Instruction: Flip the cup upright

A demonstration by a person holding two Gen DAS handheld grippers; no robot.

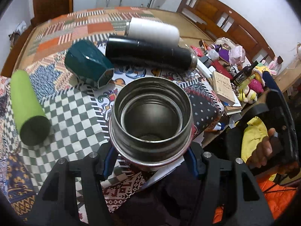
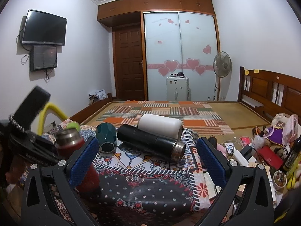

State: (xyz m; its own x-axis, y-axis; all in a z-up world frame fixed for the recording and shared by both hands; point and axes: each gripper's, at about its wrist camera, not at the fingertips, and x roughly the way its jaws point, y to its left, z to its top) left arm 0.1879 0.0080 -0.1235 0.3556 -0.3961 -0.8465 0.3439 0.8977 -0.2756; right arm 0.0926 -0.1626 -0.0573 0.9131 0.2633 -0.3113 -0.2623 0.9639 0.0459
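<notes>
Left wrist view looks down into a red cup (image 1: 151, 116) with a shiny metal inside, its open mouth facing up at the camera. The left gripper (image 1: 150, 162) has its blue fingers (image 1: 108, 164) pressed on both sides of the cup, holding it tight. Under it is a bed covered with a patchwork blanket (image 1: 75, 113) of checks, stripes and flowers. On the blanket lie a green bottle (image 1: 28, 105) to the left, a dark teal cup (image 1: 90, 64) on its side, a long black flask (image 1: 148, 53) and a white bottle (image 1: 153, 31) just behind the flask. To the right is a messy pile with a book (image 1: 223, 86), a dark glass bottle (image 1: 244, 73) and soft toys (image 1: 250, 90). In the right wrist view, the right gripper (image 2: 147, 162) has its blue fingers (image 2: 211, 162) spread wide with nothing between them, above the blanket (image 2: 146, 188). The red cup (image 2: 70, 143) stands upright at the left there, and the black flask (image 2: 150, 143), white bottle (image 2: 161, 125) and teal cup (image 2: 106, 138) lie farther back. The room has pale walls, a brown door (image 2: 129, 64), a closet with sliding doors (image 2: 180, 56) with pink hearts, a fan (image 2: 222, 64), a TV on the wall (image 2: 45, 28) and a wooden headboard (image 2: 272, 92).
</notes>
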